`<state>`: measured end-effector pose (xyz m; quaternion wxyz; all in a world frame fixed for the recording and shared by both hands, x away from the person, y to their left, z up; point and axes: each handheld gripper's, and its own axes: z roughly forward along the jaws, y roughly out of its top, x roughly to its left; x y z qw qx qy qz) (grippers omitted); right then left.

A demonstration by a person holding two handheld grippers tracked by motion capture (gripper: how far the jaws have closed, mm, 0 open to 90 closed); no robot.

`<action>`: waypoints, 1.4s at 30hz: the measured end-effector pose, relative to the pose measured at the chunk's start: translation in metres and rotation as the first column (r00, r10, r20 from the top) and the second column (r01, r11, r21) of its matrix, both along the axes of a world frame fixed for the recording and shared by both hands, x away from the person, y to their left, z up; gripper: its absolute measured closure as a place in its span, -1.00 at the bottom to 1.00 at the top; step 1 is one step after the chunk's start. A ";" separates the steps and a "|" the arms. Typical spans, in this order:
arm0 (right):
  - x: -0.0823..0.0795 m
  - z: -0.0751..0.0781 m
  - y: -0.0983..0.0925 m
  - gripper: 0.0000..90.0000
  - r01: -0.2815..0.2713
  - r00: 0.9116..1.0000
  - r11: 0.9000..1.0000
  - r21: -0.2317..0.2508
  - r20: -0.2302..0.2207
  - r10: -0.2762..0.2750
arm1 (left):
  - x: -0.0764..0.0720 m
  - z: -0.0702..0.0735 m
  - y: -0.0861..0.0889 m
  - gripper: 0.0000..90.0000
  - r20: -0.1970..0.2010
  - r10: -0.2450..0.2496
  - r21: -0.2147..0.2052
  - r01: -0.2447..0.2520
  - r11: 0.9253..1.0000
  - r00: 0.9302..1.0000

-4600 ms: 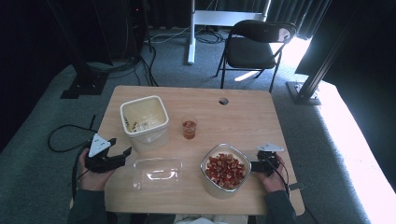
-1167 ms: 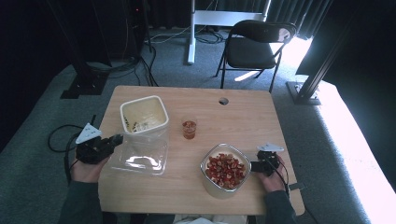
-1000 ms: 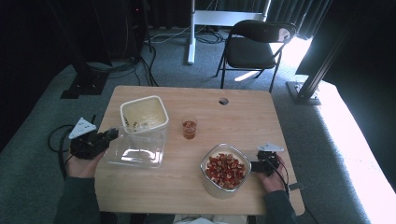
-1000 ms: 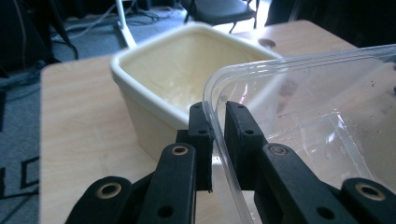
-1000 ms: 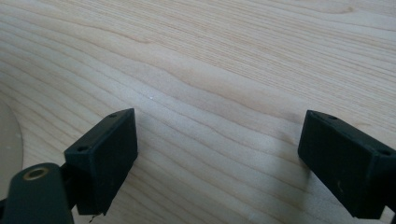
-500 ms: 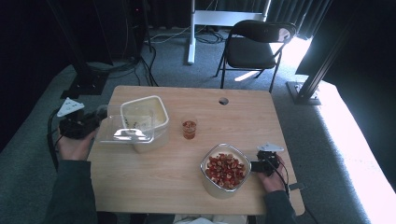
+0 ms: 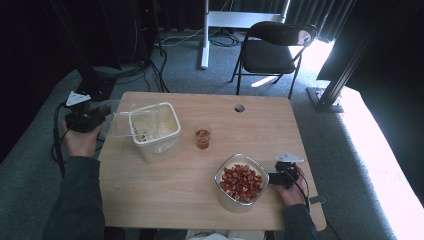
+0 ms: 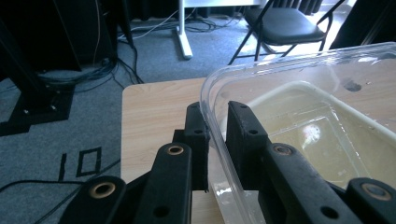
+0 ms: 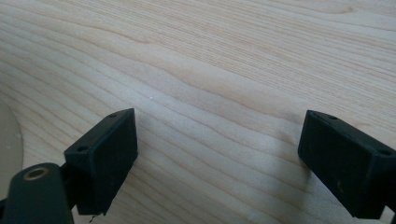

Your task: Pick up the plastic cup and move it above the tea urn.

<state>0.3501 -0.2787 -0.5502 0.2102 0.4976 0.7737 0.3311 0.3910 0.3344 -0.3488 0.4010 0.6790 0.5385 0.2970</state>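
My left gripper [image 7: 103, 117] is shut on the rim of a clear plastic lid [image 7: 121, 124], off the table's back left edge. In the left gripper view the black fingers [image 8: 245, 135] pinch the lid's [image 8: 303, 88] edge; the jaws have just eased open slightly and still grip it. The lid hangs tilted beside and partly over a white tub [image 7: 156, 131] with scraps inside. A glass bowl [image 7: 241, 183] of red pieces stands at the front right. My right gripper [image 7: 273, 178] rests open beside it, and in its own view the right gripper [image 9: 217, 149] has bare wood between the jaws.
A small glass cup [image 7: 202, 137] with a red-brown filling stands mid-table. The wooden table [image 7: 170, 200] has a cable hole [image 7: 239, 108] near its back edge. A black folding chair [image 7: 275, 50] and cables lie on the grey carpet behind.
My left hand has carried the lid from the table's front left up and back to the left of the white tub. The right gripper has stayed still.
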 end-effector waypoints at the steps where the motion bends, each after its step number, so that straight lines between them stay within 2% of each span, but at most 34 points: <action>1: 0.000 0.000 0.000 -0.75 0.000 1.000 1.000 0.000 0.000 0.000 | 0.002 0.000 -0.001 0.76 -0.002 0.003 0.000 -0.003 1.000 1.000; 5: 0.000 0.000 0.000 -0.75 0.000 1.000 1.000 0.000 0.000 0.000 | 0.007 0.001 -0.002 0.64 0.004 0.013 -0.019 -0.013 1.000 1.000; 9: 0.000 0.000 0.000 -0.75 0.000 1.000 1.000 0.000 -0.001 0.000 | 0.008 0.004 -0.004 0.19 0.031 -0.026 -0.052 0.027 0.998 0.999; 12: 0.000 0.000 0.000 -0.75 0.000 1.000 1.000 0.000 0.000 0.000 | 0.006 0.004 -0.006 0.07 0.040 -0.037 -0.055 0.039 0.998 0.999; 15: 0.000 0.000 0.000 -0.75 0.000 1.000 1.000 0.000 -0.001 0.000 | 0.007 0.003 -0.006 0.03 0.039 -0.039 -0.054 0.041 0.998 0.998; 19: 0.000 0.000 0.000 -0.75 0.000 1.000 1.000 0.000 0.000 0.000 | 0.004 0.004 -0.005 0.00 0.057 -0.031 -0.062 0.035 0.997 0.998; 23: 0.000 0.000 0.000 -0.75 0.000 1.000 1.000 0.000 0.000 0.000 | 0.003 0.004 -0.006 -0.01 0.050 -0.032 -0.047 0.034 0.998 0.998; 28: 0.000 0.000 0.000 -0.75 0.001 1.000 1.000 0.000 -0.001 -0.001 | 0.004 -0.001 -0.008 -0.02 0.047 -0.037 -0.055 0.039 0.998 0.998; 36: 0.000 0.000 0.000 -0.75 0.001 1.000 1.000 0.000 0.000 -0.001 | 0.003 -0.004 -0.014 -0.04 0.055 -0.057 -0.055 0.060 0.997 0.997; 42: 0.000 0.000 0.000 -0.75 0.001 1.000 1.000 0.000 0.000 -0.001 | 0.000 -0.004 -0.023 -0.12 0.057 -0.096 -0.049 0.098 0.994 0.994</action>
